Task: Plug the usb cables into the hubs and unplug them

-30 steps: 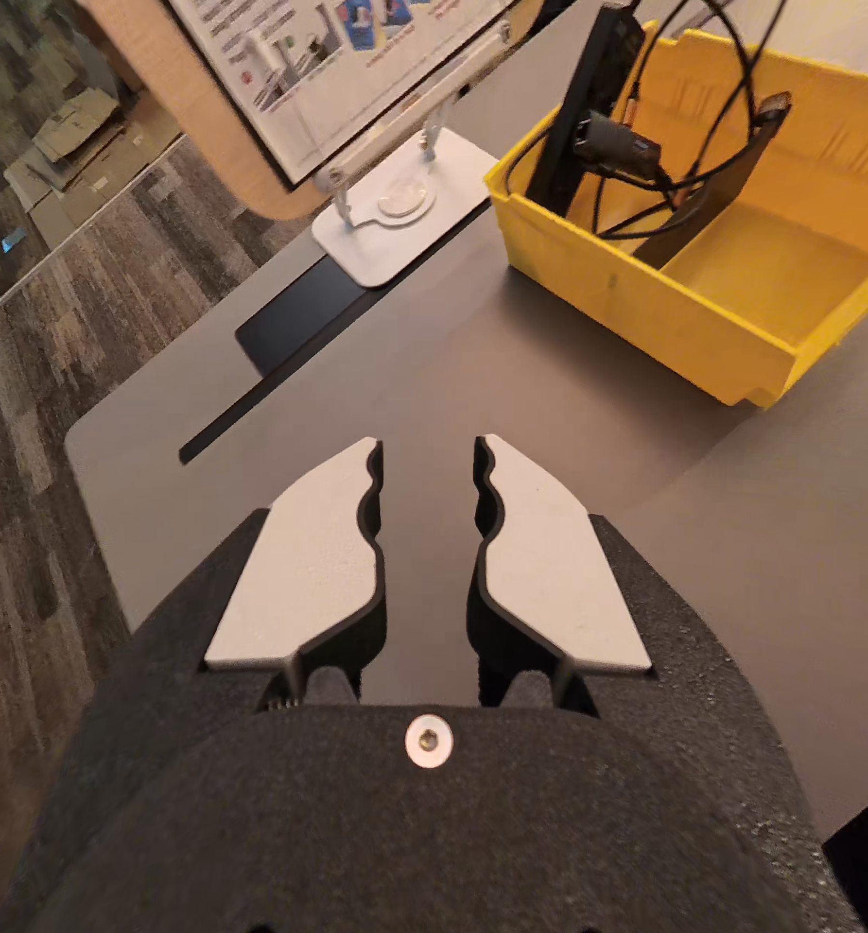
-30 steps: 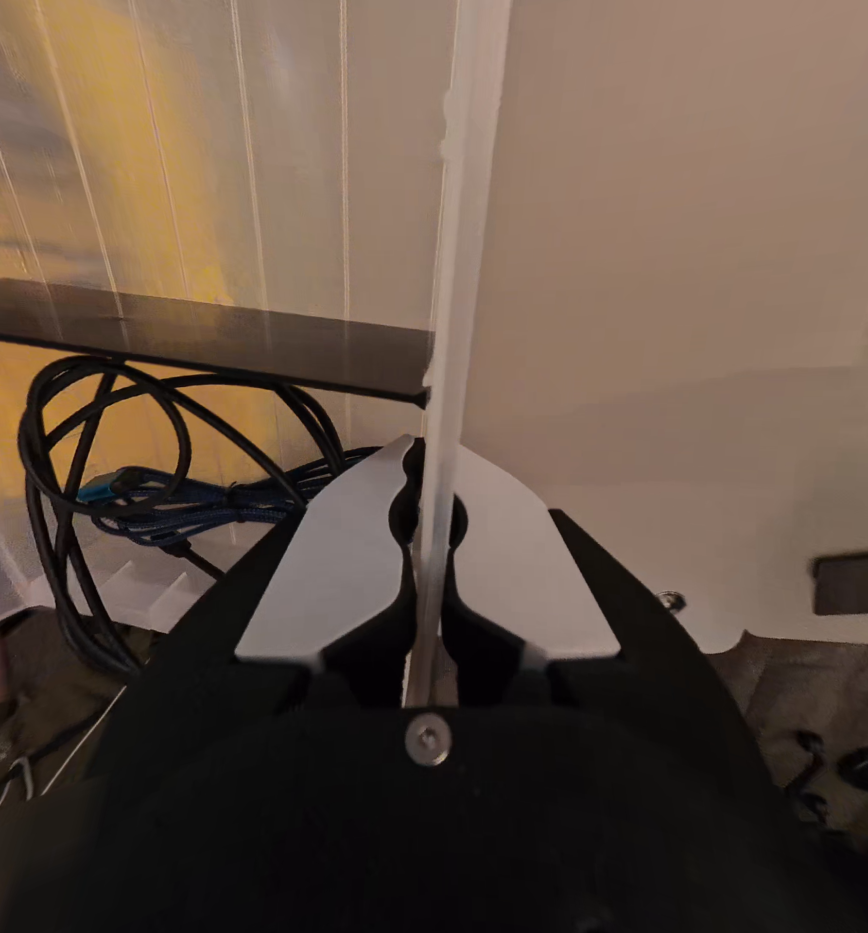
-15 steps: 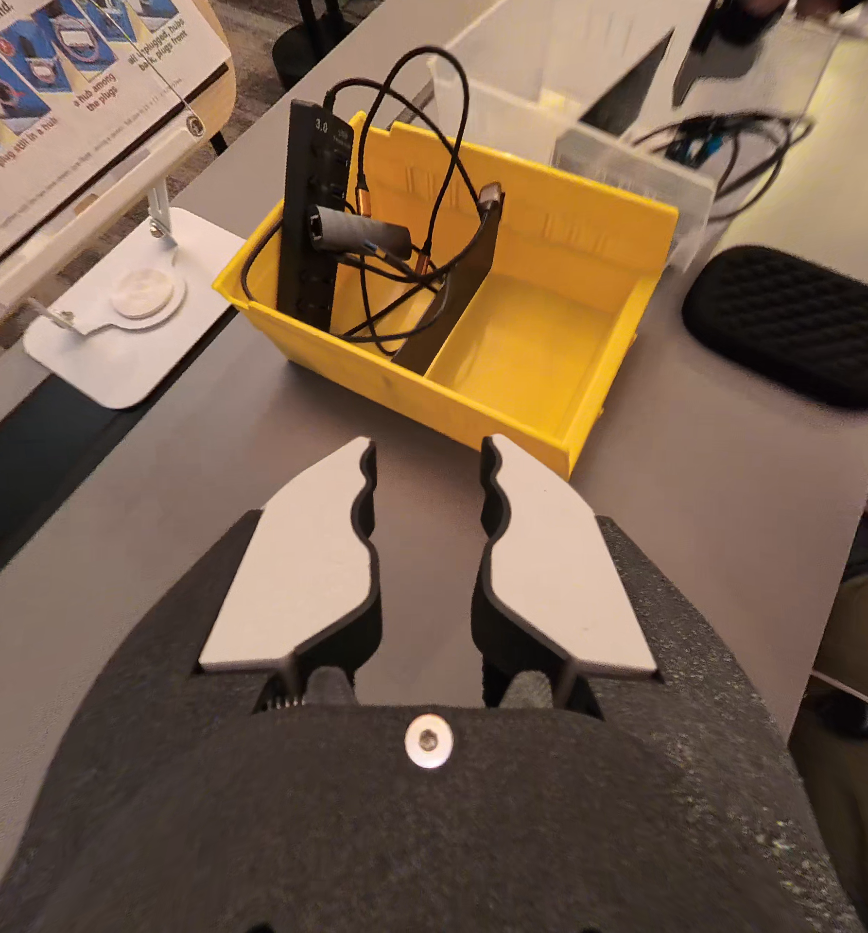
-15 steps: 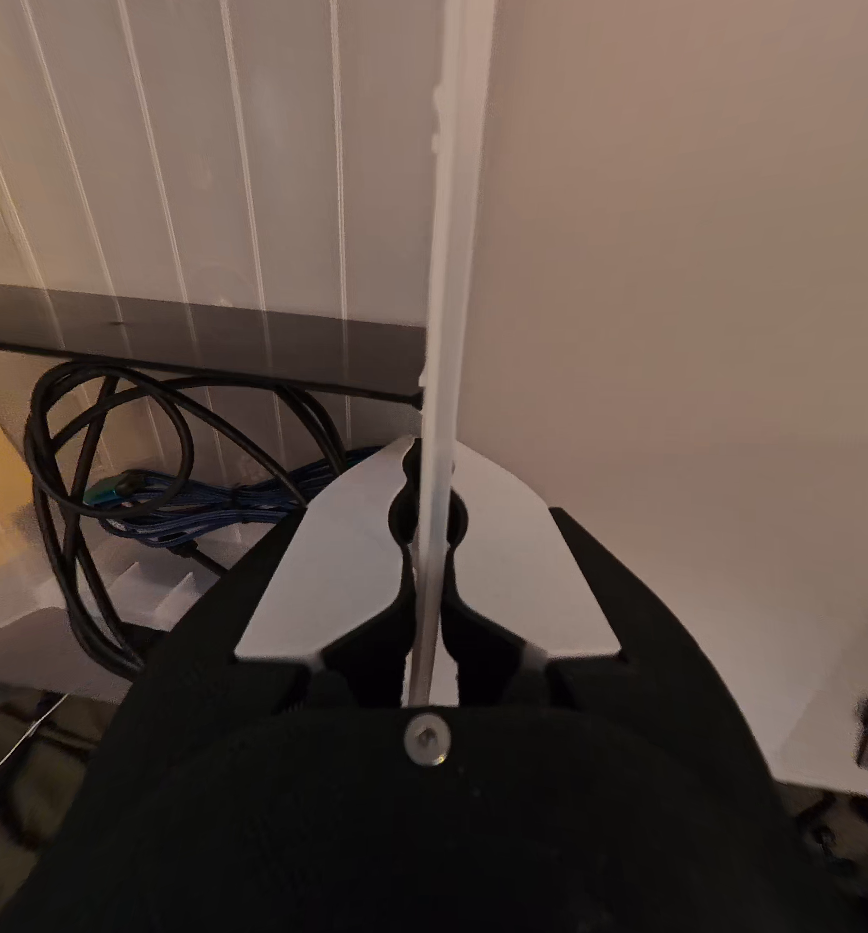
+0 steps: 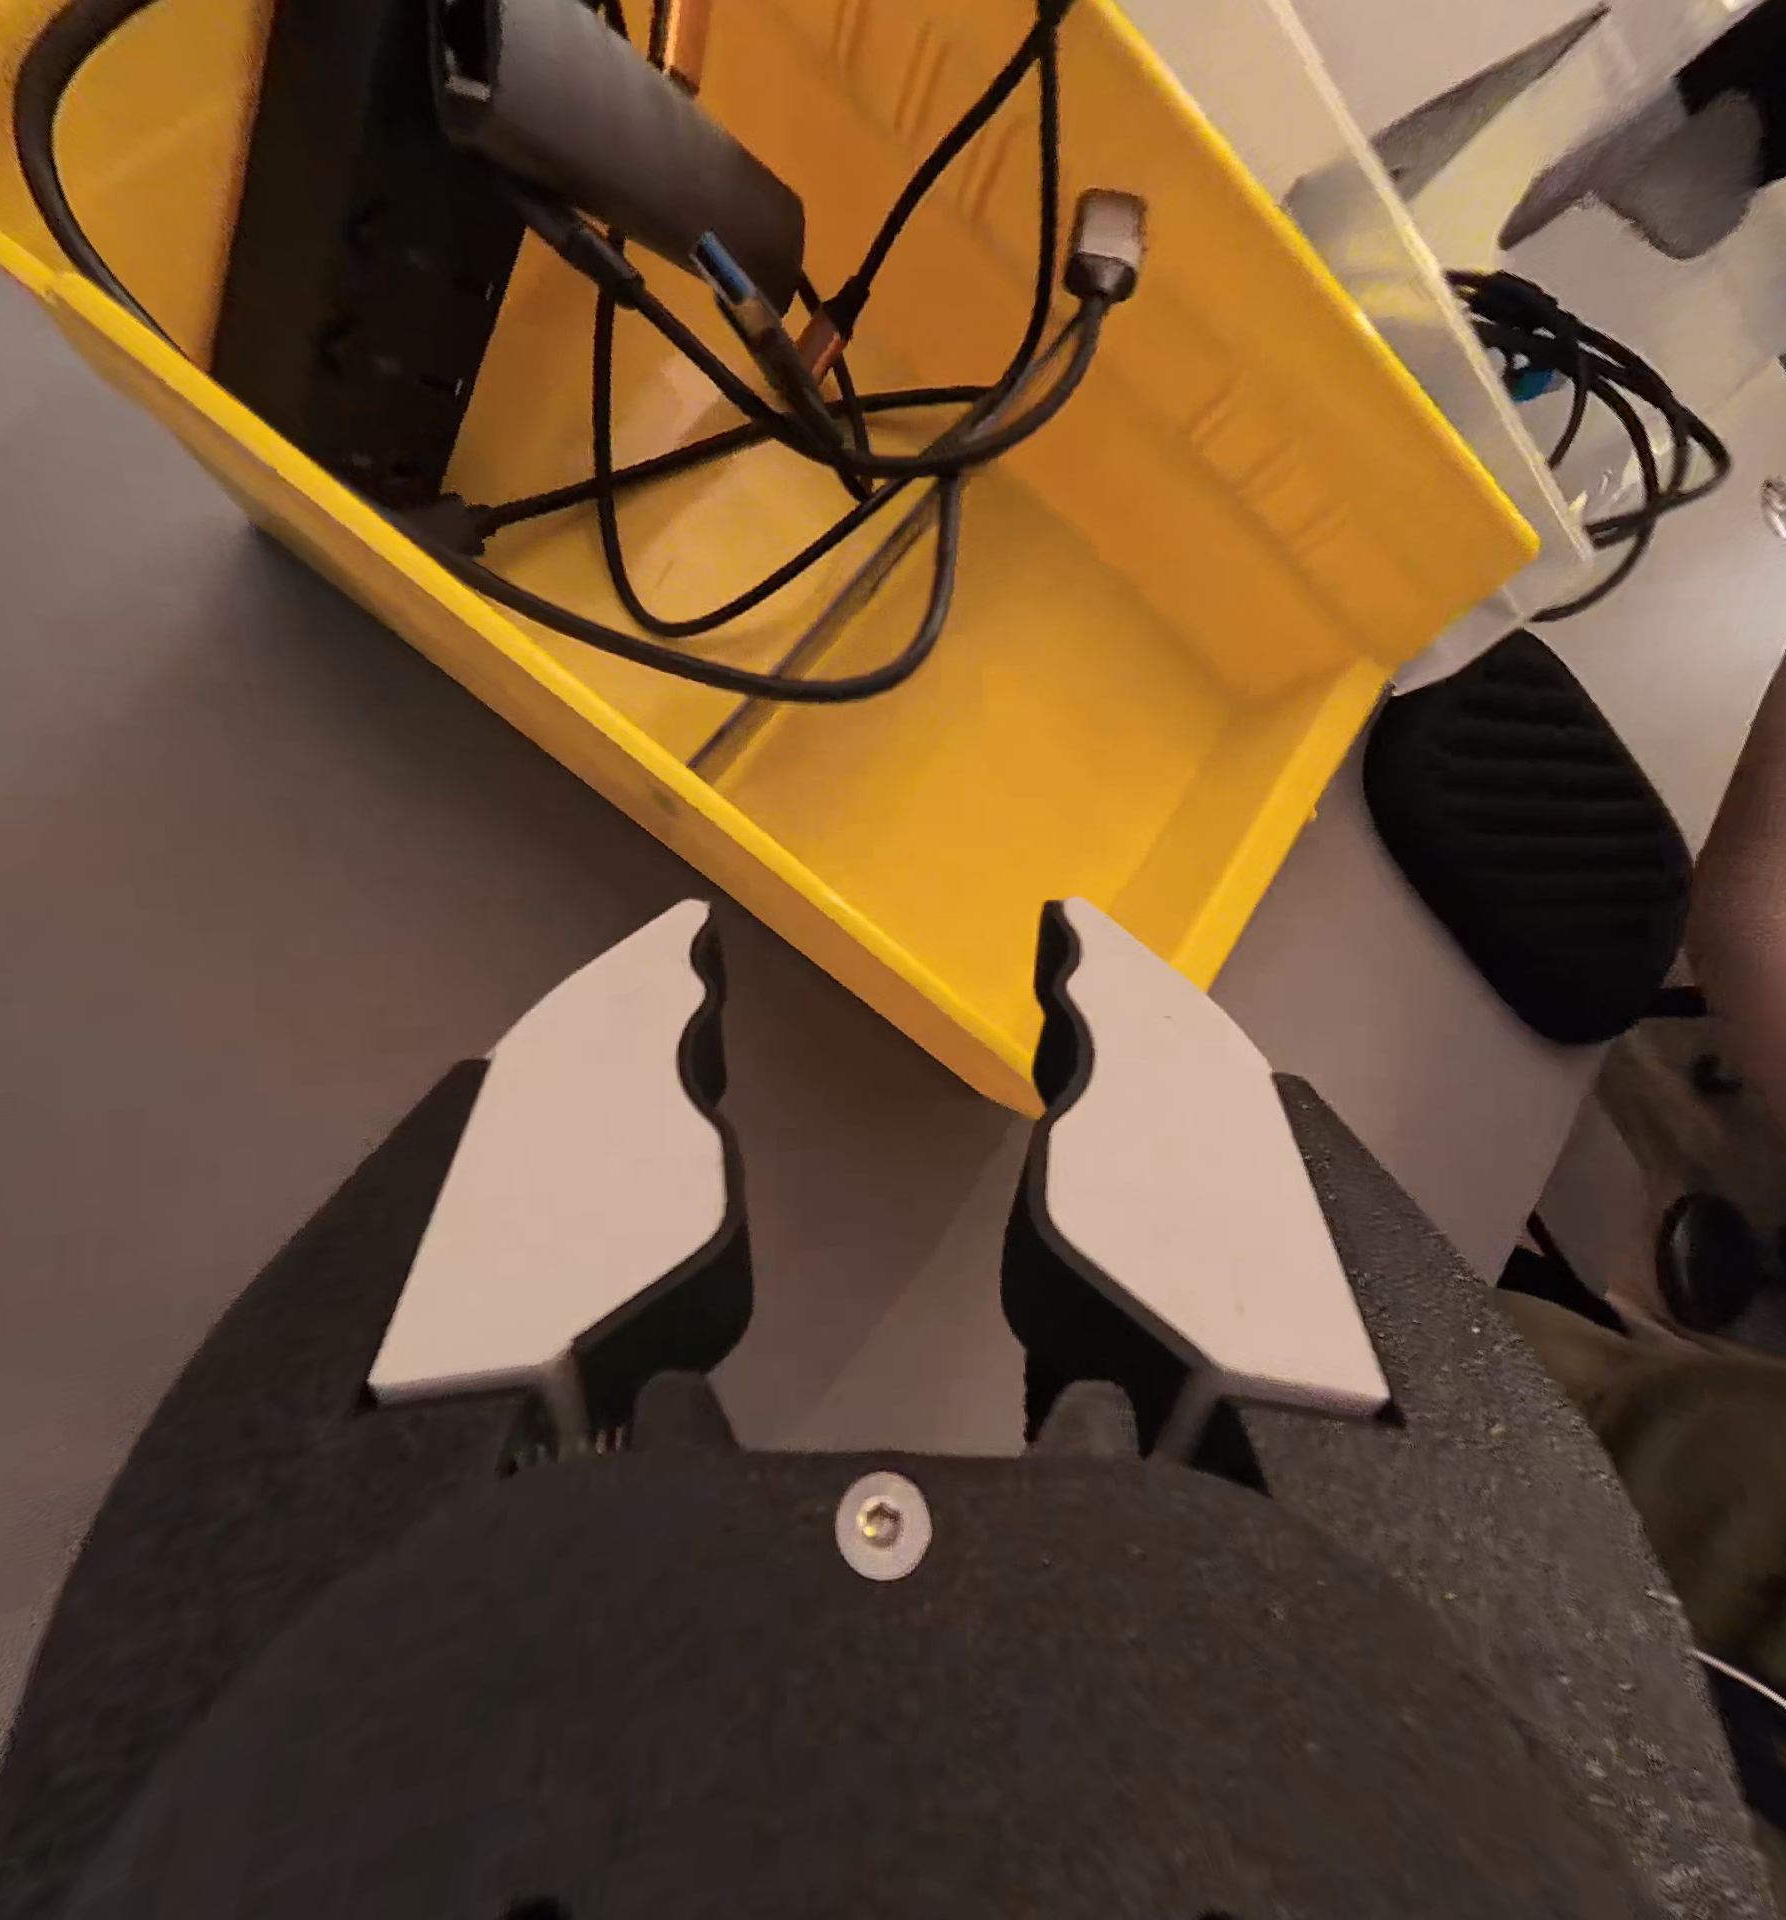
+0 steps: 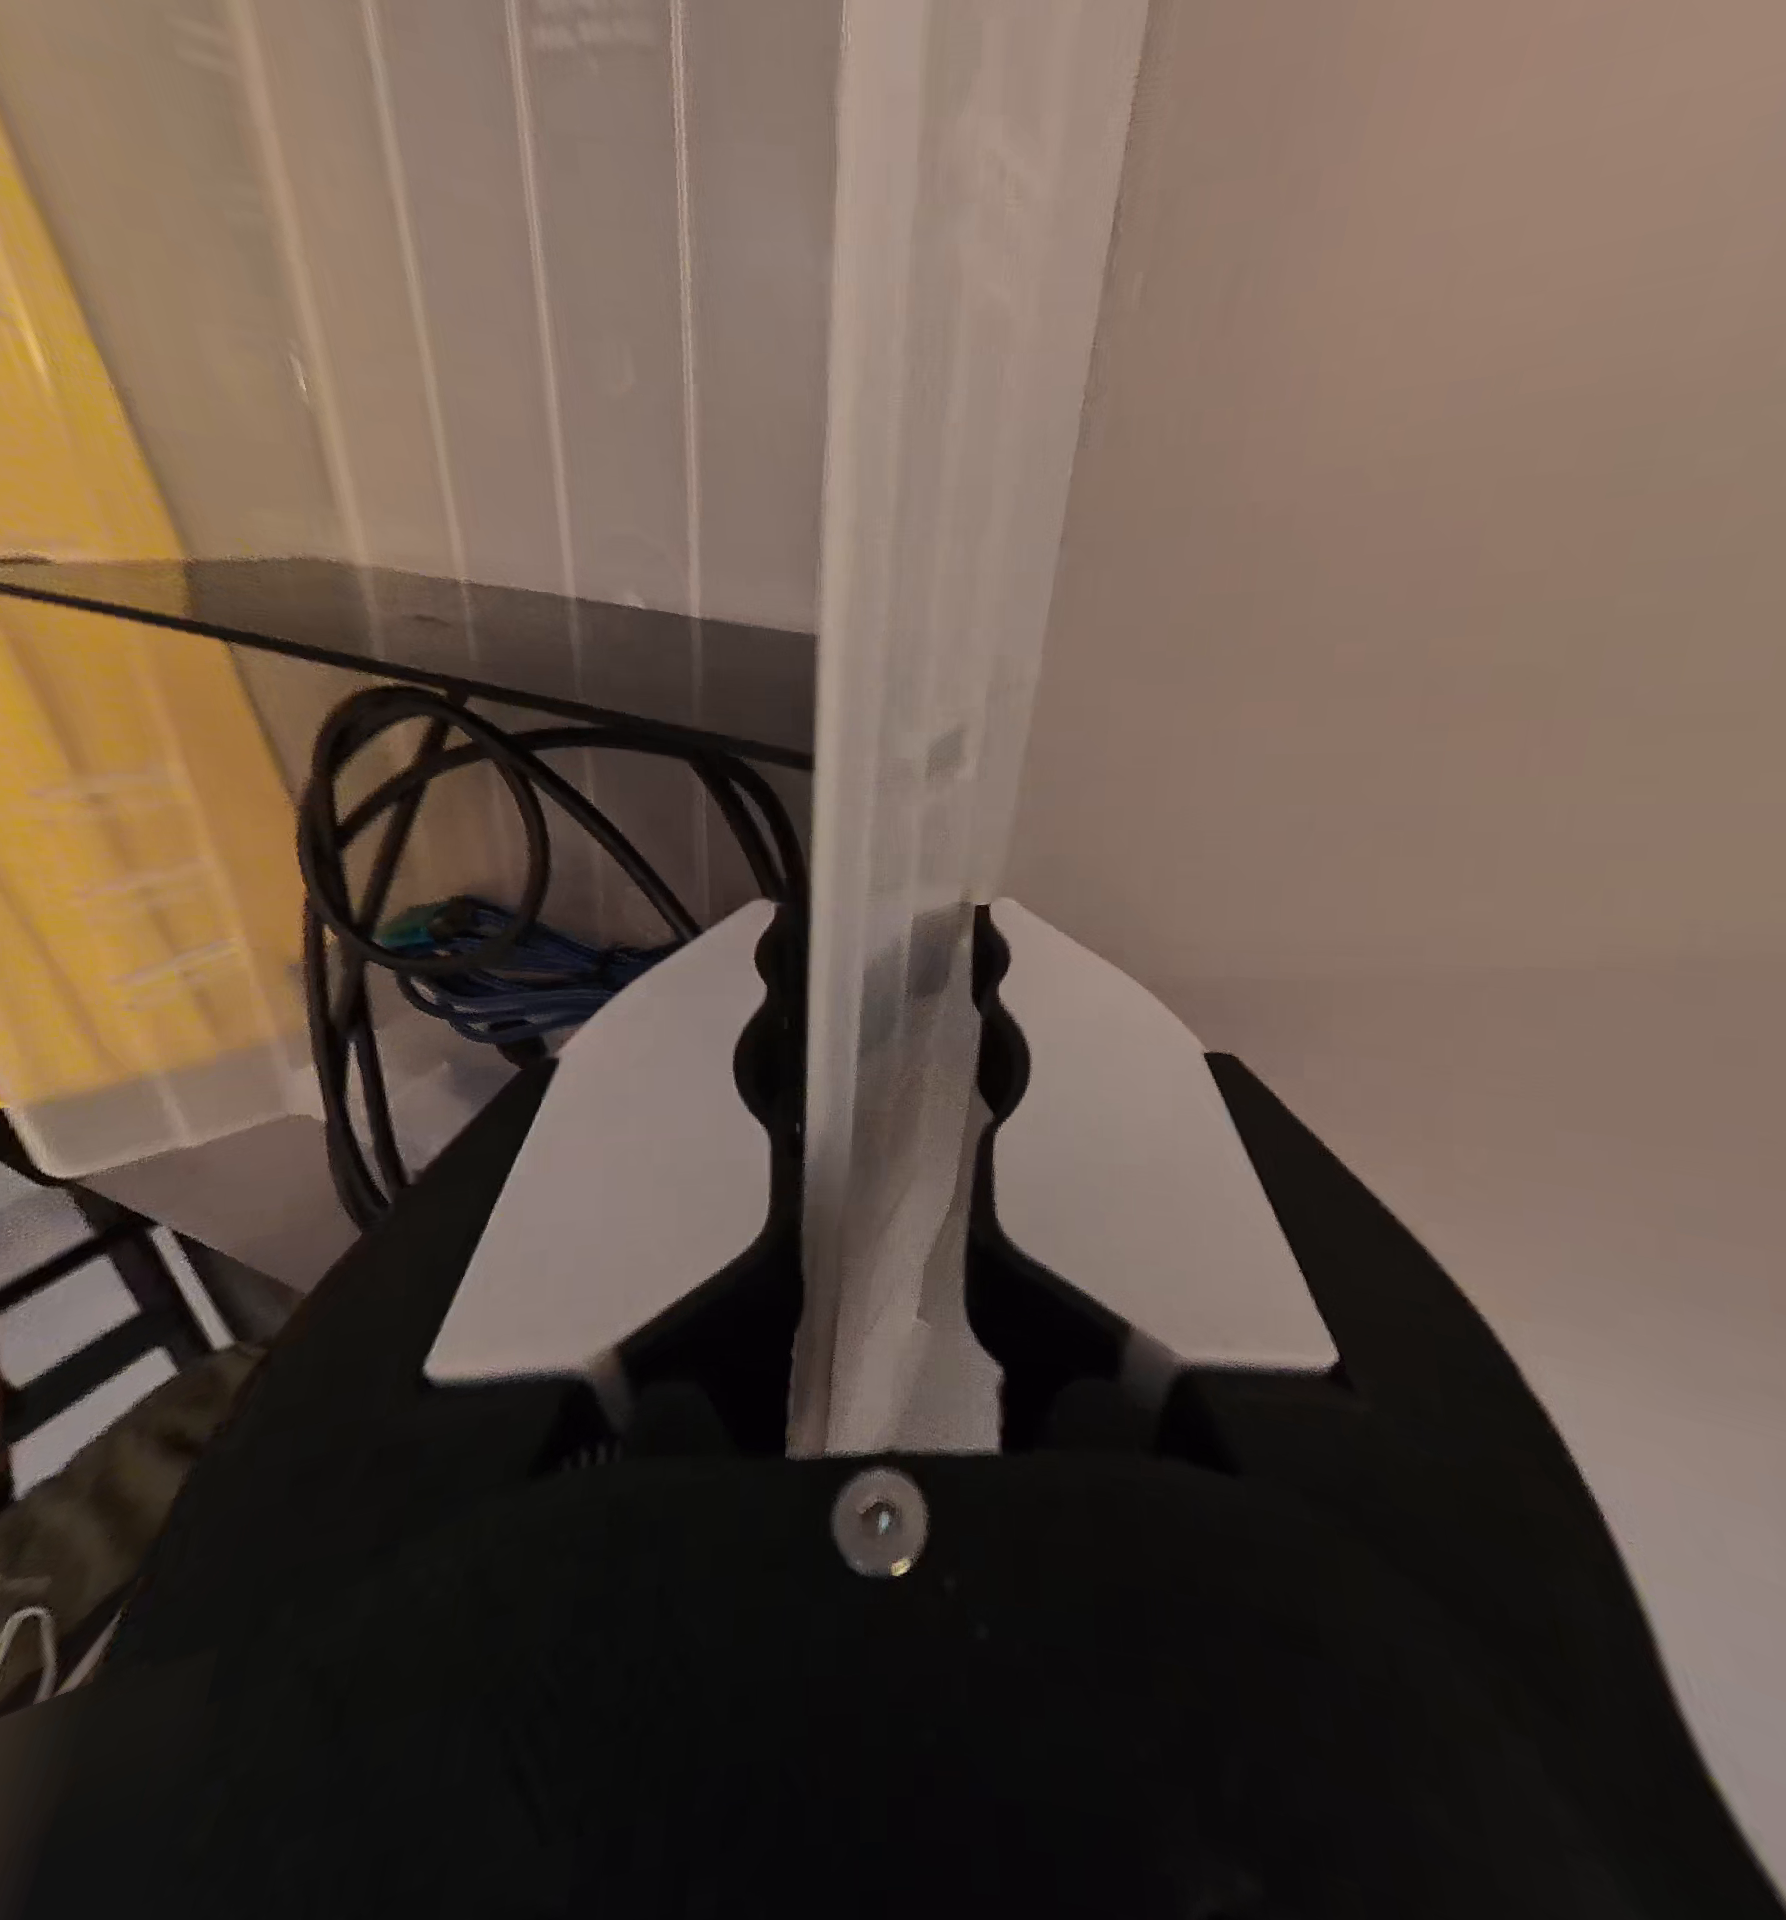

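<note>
The left hand-held gripper (image 5: 873, 997) is seen released, jaws spread, empty, above the grey worktop (image 5: 193, 831) at the near corner of the yellow bin (image 5: 1024, 831). Only the left wrist view shows the bin's contents: a black hub (image 5: 369, 312) leaning upright in the left compartment, a grey hub (image 5: 640, 156) lying against it, and black cables (image 5: 764, 665) looped over the divider, one loose grey plug (image 5: 1107, 244) raised in the air. A black padded rest (image 5: 1523, 862) lies beside the bin. The hub tops are cut off by the frame edge, so which cables are plugged in cannot be told.

The right hand-held gripper (image 6: 873, 997) is shown partly released around the rim of a clear plastic bin (image 6: 930, 520); whether the fingers (image 6: 1107, 1122) touch the rim cannot be told. Only the right wrist view shows, through the clear wall, coiled black cables (image 6: 421, 831) and a blue cable (image 6: 515, 966), blurred. The yellow bin appears only as a blurred patch at the left
</note>
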